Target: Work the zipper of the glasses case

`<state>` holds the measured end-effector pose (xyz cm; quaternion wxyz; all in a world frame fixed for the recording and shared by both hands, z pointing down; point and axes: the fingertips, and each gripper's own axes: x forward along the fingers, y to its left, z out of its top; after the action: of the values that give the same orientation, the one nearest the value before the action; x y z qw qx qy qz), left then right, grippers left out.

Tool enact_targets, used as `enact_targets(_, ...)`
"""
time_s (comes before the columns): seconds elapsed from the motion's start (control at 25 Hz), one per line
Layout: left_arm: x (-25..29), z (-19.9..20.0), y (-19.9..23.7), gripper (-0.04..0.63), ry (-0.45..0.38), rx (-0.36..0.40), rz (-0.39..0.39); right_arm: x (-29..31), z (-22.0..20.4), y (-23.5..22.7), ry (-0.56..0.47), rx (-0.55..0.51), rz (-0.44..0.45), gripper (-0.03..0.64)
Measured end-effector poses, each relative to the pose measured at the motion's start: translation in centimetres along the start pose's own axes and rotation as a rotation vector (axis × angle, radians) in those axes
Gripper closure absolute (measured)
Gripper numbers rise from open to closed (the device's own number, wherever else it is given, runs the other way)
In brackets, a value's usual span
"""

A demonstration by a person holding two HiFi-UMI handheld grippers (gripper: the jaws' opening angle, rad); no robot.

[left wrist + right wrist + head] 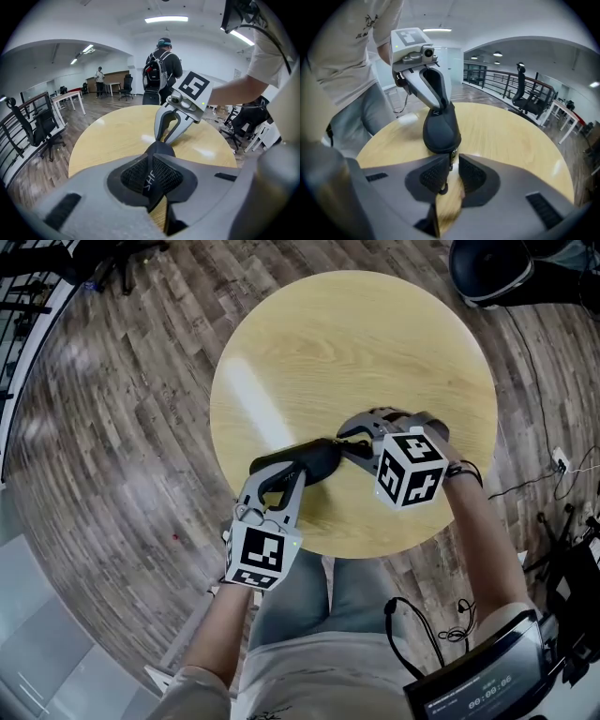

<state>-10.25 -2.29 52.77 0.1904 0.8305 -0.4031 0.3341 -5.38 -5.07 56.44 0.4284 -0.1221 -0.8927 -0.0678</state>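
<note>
A black glasses case (305,459) lies near the front of the round wooden table (356,352). My left gripper (278,480) is shut on the case's left end; in the left gripper view the case (160,149) runs from between the jaws toward the right gripper (174,123). My right gripper (347,448) sits at the case's right end. In the right gripper view the case (440,125) stands just beyond the jaws. The zipper pull (449,161) sits between the narrowly closed pads (427,177), and its loop hangs below. The left gripper (429,89) holds the far end.
Wood-plank floor surrounds the table. Cables (525,486) trail at the right and a dark chair base (492,268) stands at the top right. Office chairs (33,129), desks and a standing person with a backpack (161,70) are in the room behind.
</note>
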Motion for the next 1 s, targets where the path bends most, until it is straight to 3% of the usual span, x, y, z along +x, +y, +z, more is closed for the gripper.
enact_targets(0.24, 0.2, 0.1, 0.0, 0.568, -0.001, 0.021, 0.008, 0.6, 0.0, 0.3, 0.115, -0.158, 0.195, 0.572)
enact_targets(0.44, 0.1, 0.2, 0.0, 0.568, -0.002, 0.022, 0.010, 0.8, 0.0, 0.4, 0.143, -0.155, 0.296, 0.612)
enact_targets(0.88, 0.1, -0.2, -0.2, 0.557, -0.007, 0.022, 0.013, 0.2, -0.4, 1.3, 0.254, -0.204, 0.241, 0.616)
enact_targets(1.0, 0.3, -0.2, -0.2, 0.551, 0.006, -0.006, -0.003, 0.1, -0.5, 1.7, 0.247, -0.148, 0.208, 0.617)
